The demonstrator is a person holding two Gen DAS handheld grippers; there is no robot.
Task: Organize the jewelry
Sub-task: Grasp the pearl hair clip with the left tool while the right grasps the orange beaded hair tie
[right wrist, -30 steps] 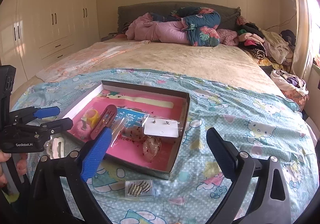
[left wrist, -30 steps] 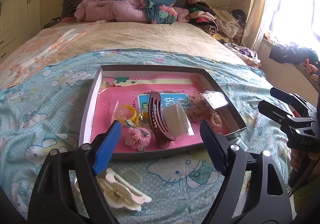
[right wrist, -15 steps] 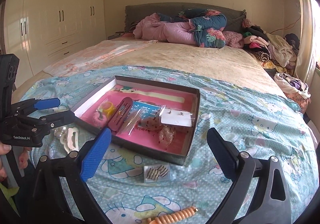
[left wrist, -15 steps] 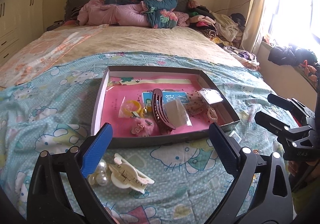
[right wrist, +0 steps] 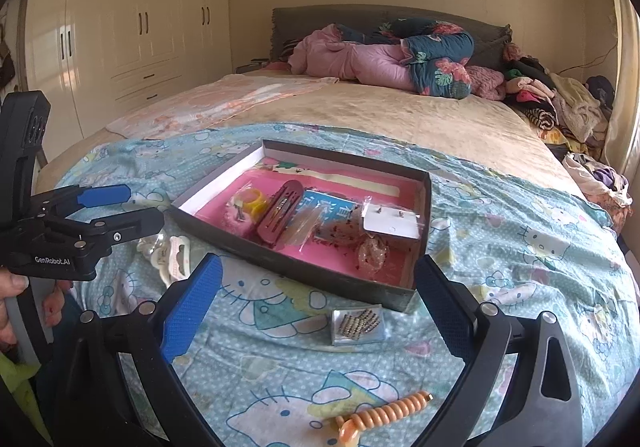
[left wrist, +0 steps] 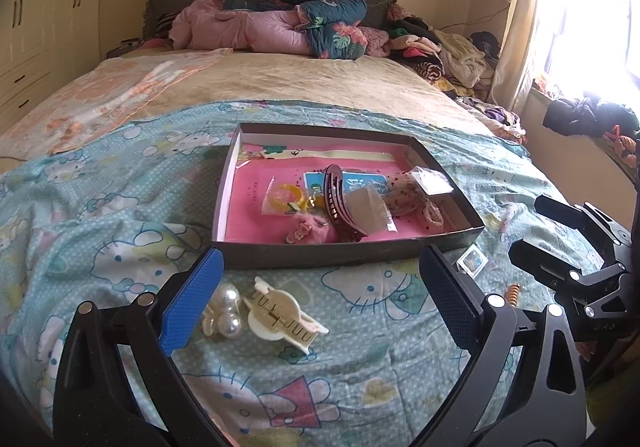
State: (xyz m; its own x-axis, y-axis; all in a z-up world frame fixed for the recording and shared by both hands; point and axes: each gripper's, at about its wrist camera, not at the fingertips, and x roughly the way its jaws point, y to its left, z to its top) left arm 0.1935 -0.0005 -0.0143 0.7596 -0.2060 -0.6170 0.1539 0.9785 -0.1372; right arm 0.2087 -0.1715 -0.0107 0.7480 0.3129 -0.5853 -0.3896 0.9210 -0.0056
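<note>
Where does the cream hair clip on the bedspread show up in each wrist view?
Left wrist: cream hair clip lies lower centre, in front of the box, beside the pearls.
Right wrist: cream hair clip at left, below the left claw.
Shared landmark: the box.

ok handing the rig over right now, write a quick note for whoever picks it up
Left gripper: open, nothing between its fingers; its jaws have just been opening.
Right gripper: open, empty.
Box: on the Hello Kitty sheet, already holding the dark red hair claw, yellow ring, pink fluffy clip, earring card and small bags.
Still loose on the sheet: white hair claw and pearl piece in front of the left gripper; small packet of clips and orange spiral clip near the right gripper.
Left to do: put those four into the box.
</note>
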